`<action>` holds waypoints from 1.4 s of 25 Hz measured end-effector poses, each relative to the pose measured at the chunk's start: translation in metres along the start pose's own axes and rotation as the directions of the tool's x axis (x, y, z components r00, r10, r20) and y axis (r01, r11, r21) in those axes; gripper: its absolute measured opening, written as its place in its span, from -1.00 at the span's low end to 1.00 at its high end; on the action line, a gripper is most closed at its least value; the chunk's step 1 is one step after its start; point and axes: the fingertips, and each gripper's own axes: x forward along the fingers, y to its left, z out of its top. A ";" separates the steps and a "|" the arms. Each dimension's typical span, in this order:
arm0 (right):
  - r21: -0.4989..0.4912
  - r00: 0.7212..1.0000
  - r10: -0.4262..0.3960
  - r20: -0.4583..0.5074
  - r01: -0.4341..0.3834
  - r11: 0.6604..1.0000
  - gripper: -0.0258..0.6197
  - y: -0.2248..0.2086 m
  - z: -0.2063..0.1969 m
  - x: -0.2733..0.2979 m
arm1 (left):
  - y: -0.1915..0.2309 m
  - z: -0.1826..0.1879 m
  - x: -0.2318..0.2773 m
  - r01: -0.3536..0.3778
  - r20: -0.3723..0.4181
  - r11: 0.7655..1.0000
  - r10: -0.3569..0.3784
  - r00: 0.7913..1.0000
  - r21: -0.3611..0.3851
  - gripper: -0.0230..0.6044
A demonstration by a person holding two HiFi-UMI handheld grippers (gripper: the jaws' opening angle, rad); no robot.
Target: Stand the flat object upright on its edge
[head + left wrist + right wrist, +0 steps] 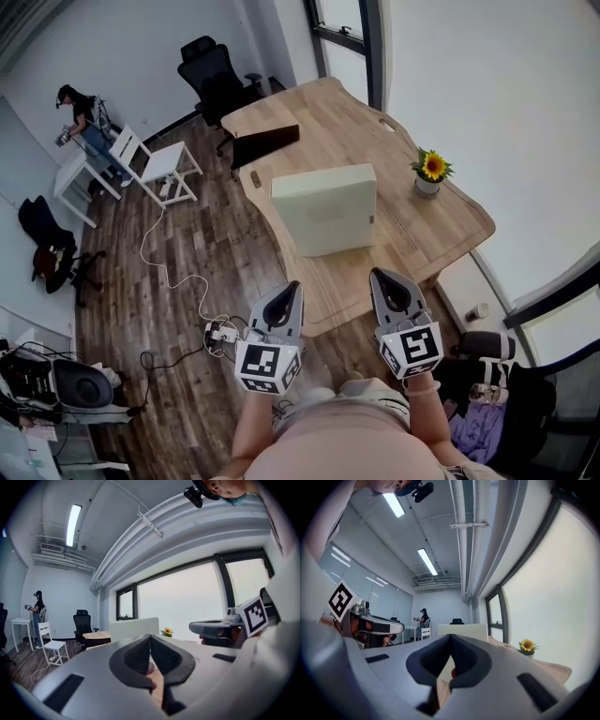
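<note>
Both grippers sit off the near side of the table, the left gripper and right gripper each pinched fully closed on nothing. The pale flat box looks to be up on its edge mid-table, well apart from both. My worry is the thin footprint: bump the tabletop or poke it with a closed tip and it flops flat.

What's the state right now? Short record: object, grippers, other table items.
object: cream flat box, appears upright on its edge, mid-table
table: wooden
left gripper: shut, empty, clear of the box
right gripper: shut, empty, clear of the box
other: sunflower pot, right of the box, not touching it
</note>
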 end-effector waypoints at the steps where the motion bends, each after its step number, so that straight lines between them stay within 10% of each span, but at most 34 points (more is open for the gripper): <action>1: 0.000 1.000 -0.005 0.002 0.005 1.000 -0.92 0.002 0.002 0.000 | 0.001 0.001 -0.002 0.002 0.001 1.000 -0.002 1.000 0.007 -0.89; 35: -0.095 0.998 -0.063 0.026 0.065 0.993 -0.92 0.114 0.056 -0.050 | 0.016 0.029 -0.111 0.089 0.088 0.996 -0.092 0.992 0.031 -0.89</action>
